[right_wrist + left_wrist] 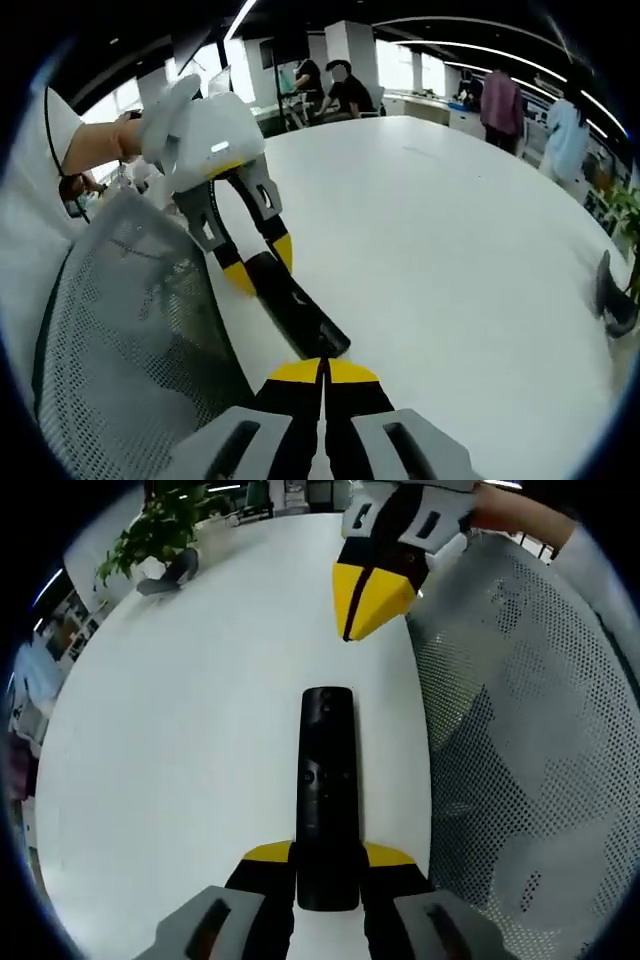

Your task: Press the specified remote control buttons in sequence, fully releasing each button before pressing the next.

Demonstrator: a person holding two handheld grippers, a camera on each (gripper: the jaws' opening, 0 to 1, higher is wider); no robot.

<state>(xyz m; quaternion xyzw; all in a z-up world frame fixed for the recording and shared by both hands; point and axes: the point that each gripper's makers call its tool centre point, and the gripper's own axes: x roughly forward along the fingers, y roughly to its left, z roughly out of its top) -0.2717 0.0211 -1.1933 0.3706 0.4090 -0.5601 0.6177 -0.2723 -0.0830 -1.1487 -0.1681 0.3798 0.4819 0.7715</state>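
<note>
A black remote control [326, 780] is held out over the white table, its near end clamped between the yellow-tipped jaws of my left gripper [327, 855]. Its buttons face up and its far end points away. My right gripper [372, 600] hangs above and beyond the remote's far end, yellow tips together, not touching it. In the right gripper view, my right gripper [323, 372] is shut with nothing between its tips, just short of the remote's [295, 305] free end, and the left gripper [255, 262] grips the remote's other end.
The round white table [200, 730] spreads to the left. A grey mesh chair back [520, 760] stands close on the right of the remote. A potted plant [150, 535] and a dark object [615, 295] sit at the table's far edge. People [500, 105] stand in the office behind.
</note>
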